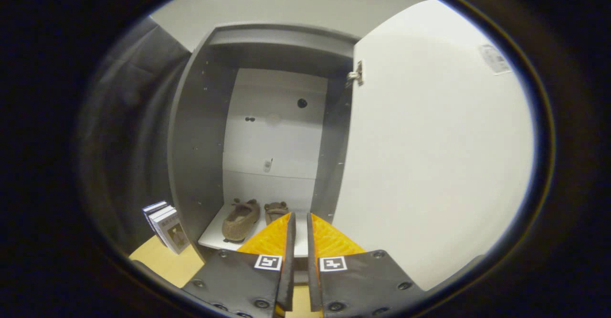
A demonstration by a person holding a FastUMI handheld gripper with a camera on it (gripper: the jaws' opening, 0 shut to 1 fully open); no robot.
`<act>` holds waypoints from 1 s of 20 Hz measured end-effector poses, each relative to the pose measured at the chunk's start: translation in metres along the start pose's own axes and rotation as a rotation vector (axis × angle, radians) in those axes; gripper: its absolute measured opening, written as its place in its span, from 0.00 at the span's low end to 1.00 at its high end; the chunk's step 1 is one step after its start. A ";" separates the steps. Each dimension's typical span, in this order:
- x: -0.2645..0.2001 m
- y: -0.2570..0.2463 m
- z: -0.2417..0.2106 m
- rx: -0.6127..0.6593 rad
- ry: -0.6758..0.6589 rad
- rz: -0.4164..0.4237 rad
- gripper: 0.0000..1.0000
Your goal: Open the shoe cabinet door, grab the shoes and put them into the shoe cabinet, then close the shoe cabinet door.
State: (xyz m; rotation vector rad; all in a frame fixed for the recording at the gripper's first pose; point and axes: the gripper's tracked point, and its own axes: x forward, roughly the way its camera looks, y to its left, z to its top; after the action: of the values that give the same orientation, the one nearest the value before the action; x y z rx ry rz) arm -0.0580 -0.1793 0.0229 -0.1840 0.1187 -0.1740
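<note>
Shoes (248,218) sit on cabinet's bottom shelf (212,239), just beyond my fingers (300,222), which are nearly pressed together w/ nothing between; door (429,155) looks light, stiff — I'd push its free edge.

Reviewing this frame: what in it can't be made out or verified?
- Right shoe, gripper view: its front is hidden behind the fingers of the gripper, which stand nearly closed with nothing between them.
- Label on the open cabinet door: too small and blurred to read.
- Small object on the cabinet's back panel: too small to identify.
- Books beside the cabinet: covers too small and distorted.
- Left shoe: surface detail blurred.
</note>
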 end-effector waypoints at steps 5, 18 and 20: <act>-0.054 -0.036 0.014 0.016 -0.053 -0.016 0.14; -0.158 -0.142 0.030 0.015 -0.119 -0.064 0.14; -0.168 -0.154 0.028 0.026 -0.119 -0.055 0.14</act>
State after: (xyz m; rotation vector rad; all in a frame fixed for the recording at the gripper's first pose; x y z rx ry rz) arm -0.2432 -0.2931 0.0970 -0.1709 -0.0067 -0.2189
